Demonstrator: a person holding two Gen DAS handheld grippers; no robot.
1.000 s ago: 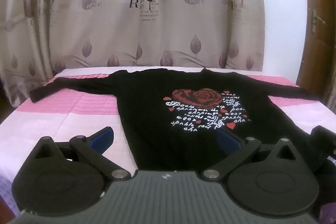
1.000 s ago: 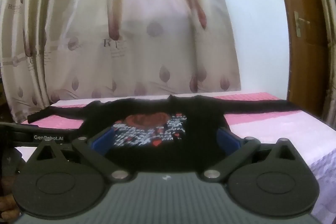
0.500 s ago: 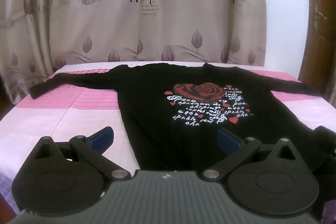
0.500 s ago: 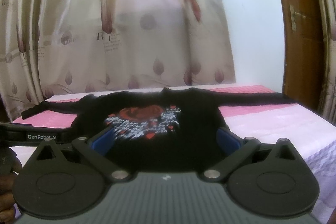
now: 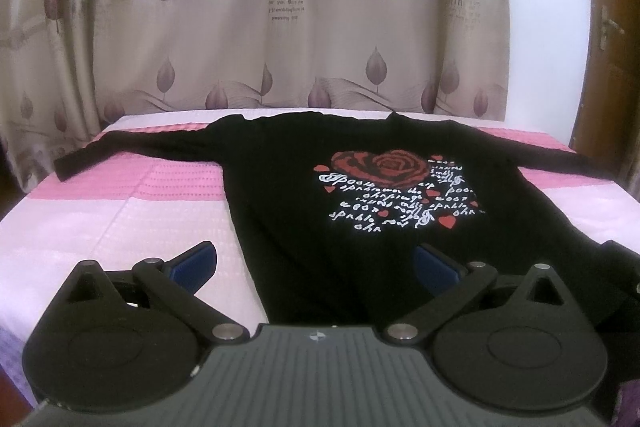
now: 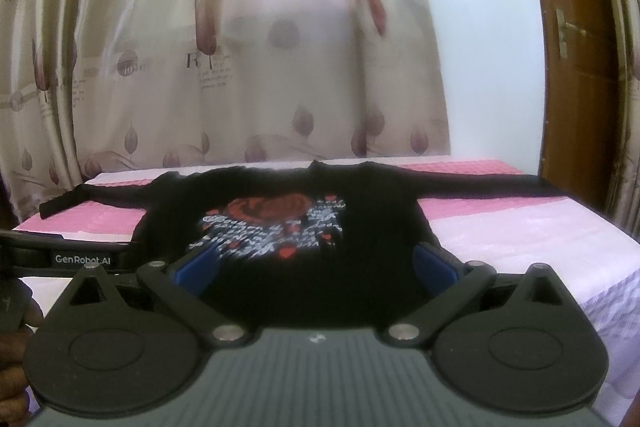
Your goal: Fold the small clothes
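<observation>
Black long-sleeved shirt [image 5: 320, 211] lies flat on a bed [image 5: 120, 219] with a pink and white cover, sleeves stretched out to both sides and a red rose print with white lettering facing up. Left gripper [image 5: 316, 267] hovers over the shirt's near hem, its blue-padded fingers spread wide and holding nothing. Right gripper [image 6: 316, 265] hangs near the same hem, fingers likewise spread and empty. Leaf-patterned curtains [image 5: 280, 27] hang behind the bed.

Shirt [image 5: 304, 211] flat on bed [image 5: 120, 211], sleeves spread left and right; curtain [image 5: 280, 27] behind; door [image 6: 572, 67] right.
</observation>
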